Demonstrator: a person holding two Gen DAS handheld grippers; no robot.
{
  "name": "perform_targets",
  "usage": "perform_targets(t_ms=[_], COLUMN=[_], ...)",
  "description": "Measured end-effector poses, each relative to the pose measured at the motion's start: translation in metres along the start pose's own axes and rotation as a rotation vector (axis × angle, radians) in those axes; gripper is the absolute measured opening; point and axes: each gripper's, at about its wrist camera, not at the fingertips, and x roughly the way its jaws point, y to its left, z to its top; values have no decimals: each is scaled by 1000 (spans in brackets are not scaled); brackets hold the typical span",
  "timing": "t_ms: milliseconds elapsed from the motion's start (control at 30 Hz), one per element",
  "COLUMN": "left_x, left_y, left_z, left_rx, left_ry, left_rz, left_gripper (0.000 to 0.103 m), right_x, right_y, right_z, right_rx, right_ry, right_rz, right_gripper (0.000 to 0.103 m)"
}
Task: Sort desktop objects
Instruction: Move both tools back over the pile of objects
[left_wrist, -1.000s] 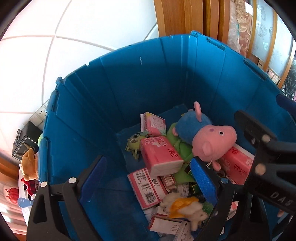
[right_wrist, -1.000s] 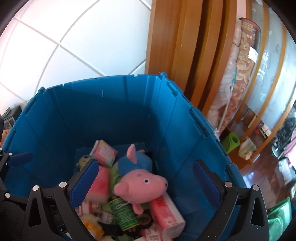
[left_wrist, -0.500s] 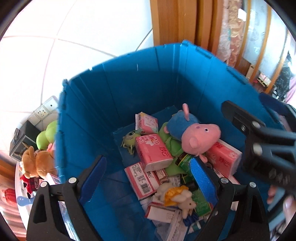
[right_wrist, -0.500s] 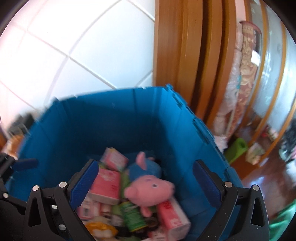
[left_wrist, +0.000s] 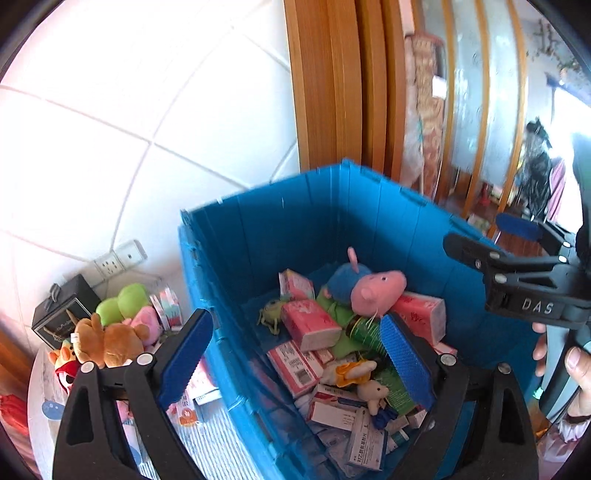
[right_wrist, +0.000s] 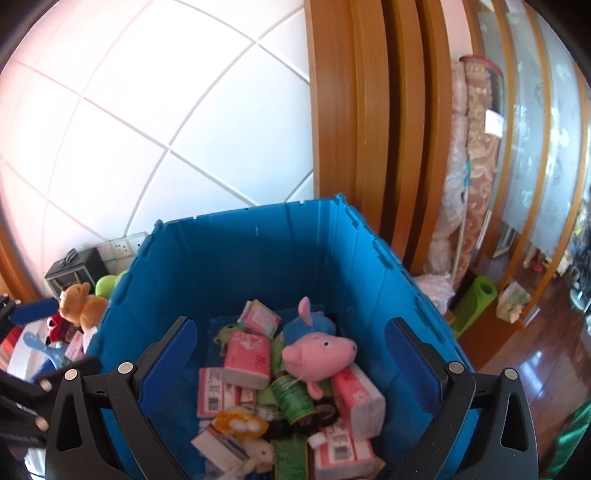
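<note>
Toys and packets fill the floor of one blue crate (right_wrist: 258, 258): one pink pig plush (right_wrist: 317, 354), one green bottle (right_wrist: 291, 398) under its snout, at least three pink tissue packs (right_wrist: 245, 356); the far wall stays bare, with open room above the pile; left hand-held gripper (left_wrist: 295, 354) and right hand-held gripper (right_wrist: 291, 365) both hover over it, fingers spread wide, holding nothing; one brown plush (left_wrist: 107, 339) lies outside on the table (left_wrist: 207, 454).

I see a blue bin (right_wrist: 258, 258), pink pig (right_wrist: 317, 354) with blue body, pink tissue packs (right_wrist: 246, 356), green bottle (right_wrist: 293, 400), brown bear (left_wrist: 107, 339), white tiled wall (right_wrist: 147, 110), my blue finger pads (left_wrist: 184, 354), green mat (right_wrist: 476, 302).
</note>
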Motion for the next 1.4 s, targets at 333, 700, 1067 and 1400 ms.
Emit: perform_targets(t_ms=[333,700,1067,1400], left_x=[-58,-80,-55,-5], left_y=[21,139,293,357], left_z=[-48,-123,-252,-332], left_rx=[-50,-235,-452,-523], left_ry=[-165,-114,103,247], left_rz=[-4,22,239,357], left_gripper=[93,93,93,93], right_x=[-68,-134,-71,41], right_y=[42,145,284,334], right_z=[-48,-77,-117,-171], right_rx=[-36,-14,-130,-142], right_ry=[-58,-307,-158,125], right_rz=[-138,-15,291,336], right_gripper=[103,103,103,103])
